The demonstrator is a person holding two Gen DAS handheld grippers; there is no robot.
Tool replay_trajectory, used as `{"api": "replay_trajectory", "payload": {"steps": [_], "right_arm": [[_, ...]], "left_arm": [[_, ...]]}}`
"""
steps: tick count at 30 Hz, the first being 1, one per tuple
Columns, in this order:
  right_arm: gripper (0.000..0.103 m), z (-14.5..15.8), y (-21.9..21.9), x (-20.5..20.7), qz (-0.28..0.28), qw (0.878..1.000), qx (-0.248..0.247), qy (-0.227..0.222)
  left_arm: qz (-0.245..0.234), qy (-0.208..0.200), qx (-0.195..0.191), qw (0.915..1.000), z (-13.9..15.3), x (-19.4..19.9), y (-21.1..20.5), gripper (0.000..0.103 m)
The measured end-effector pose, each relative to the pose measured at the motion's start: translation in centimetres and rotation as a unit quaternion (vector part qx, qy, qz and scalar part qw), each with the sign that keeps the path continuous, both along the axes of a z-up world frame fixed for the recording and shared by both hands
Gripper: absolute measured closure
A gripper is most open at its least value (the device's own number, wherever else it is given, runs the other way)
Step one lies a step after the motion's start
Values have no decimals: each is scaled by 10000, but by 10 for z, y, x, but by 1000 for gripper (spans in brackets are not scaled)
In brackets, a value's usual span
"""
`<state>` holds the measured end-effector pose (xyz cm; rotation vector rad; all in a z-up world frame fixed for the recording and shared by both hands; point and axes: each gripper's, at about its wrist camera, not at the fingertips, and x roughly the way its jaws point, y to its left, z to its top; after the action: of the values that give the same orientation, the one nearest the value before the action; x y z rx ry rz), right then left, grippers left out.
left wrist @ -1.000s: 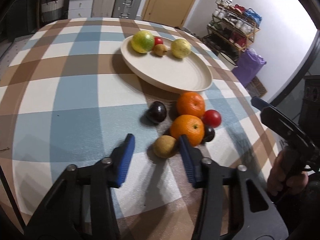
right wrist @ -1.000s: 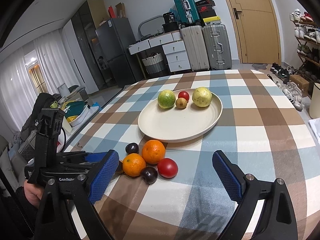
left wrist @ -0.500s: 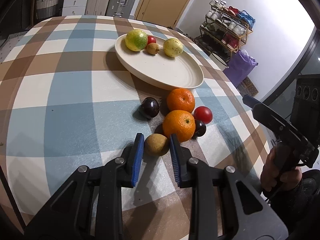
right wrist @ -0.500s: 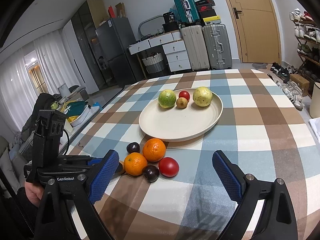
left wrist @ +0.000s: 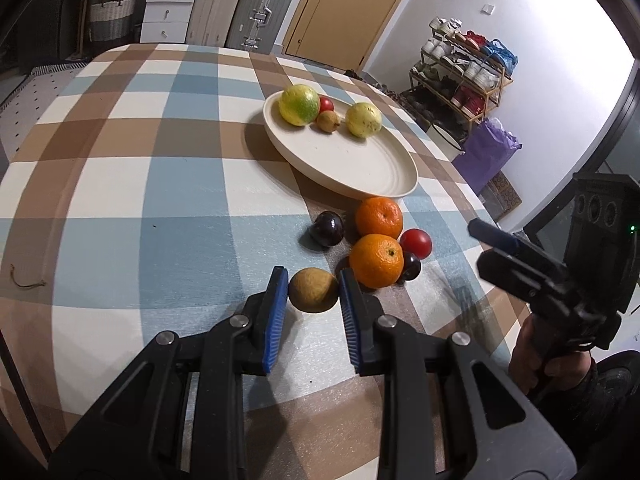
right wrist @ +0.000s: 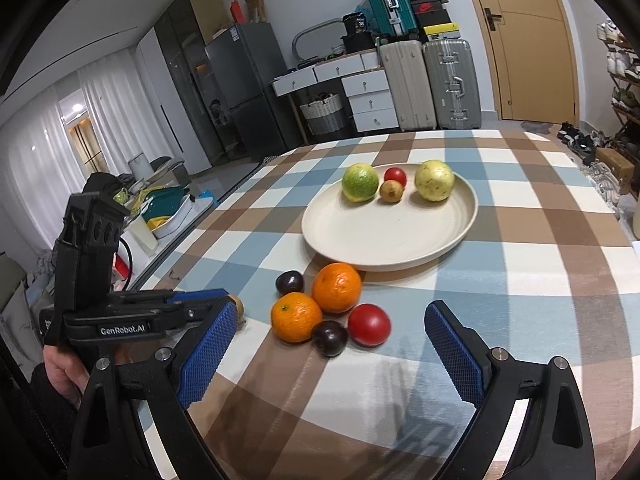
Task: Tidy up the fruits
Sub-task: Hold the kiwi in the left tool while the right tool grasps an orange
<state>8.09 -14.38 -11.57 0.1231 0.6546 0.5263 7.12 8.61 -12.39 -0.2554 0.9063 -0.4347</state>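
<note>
My left gripper (left wrist: 313, 286) is shut on a small brown kiwi (left wrist: 313, 290), its blue pads pressed on both sides, just above the checked tablecloth. Beyond it lie two oranges (left wrist: 376, 260), a red tomato (left wrist: 416, 243) and two dark plums (left wrist: 328, 228). A cream plate (left wrist: 360, 168) farther back holds a green-yellow citrus (left wrist: 299, 105), a yellow fruit (left wrist: 363, 119), a small brown fruit (left wrist: 328, 121) and a red one. My right gripper (right wrist: 332, 356) stands open near the table's front, short of the tomato (right wrist: 369, 325) and oranges (right wrist: 316, 304); the left gripper (right wrist: 200, 304) shows at its left.
The round table (right wrist: 540, 280) drops off close behind the plate (right wrist: 390, 220). Suitcases (right wrist: 430, 84), drawers and a fridge stand beyond it, a shoe rack (left wrist: 464, 76) and purple bag to the right. A small cord (left wrist: 26, 282) lies on the cloth at far left.
The left gripper's jaws closed around the kiwi and then lifted it slightly while moving toward the plate. The right gripper stayed open and nearly still.
</note>
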Motion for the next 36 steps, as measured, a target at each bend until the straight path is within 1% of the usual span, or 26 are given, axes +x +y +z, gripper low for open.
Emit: {"api": "replay_trajectory", "payload": {"steps": [10, 15, 21, 24, 29, 31, 33, 36], "right_arm": [[7, -13, 25, 9, 236, 9992, -220, 254], [7, -18, 39, 14, 335, 9982, -365, 333], [7, -15, 54, 15, 419, 9971, -593, 206], [7, -12, 61, 10, 402, 9960, -802, -3], [7, -14, 69, 11, 416, 9942, -990, -12], [11, -16, 74, 12, 440, 9931, -1086, 29], [21, -19, 79, 13, 491, 9915, -1201, 74], [27, -23, 86, 14, 520, 9886, -1413, 100]], "left_arm": [[207, -176, 69, 9996, 11, -7, 15, 80], [175, -188, 60, 9997, 12, -7, 17, 80], [164, -156, -36, 9997, 10, -9, 22, 80], [175, -156, -79, 9997, 9, -9, 25, 80], [184, -140, -133, 9996, 7, -8, 28, 80], [188, -135, -154, 9996, 6, -8, 29, 80], [189, -130, -164, 9996, 5, -7, 30, 80], [194, -115, -182, 9996, 4, -8, 32, 80]]}}
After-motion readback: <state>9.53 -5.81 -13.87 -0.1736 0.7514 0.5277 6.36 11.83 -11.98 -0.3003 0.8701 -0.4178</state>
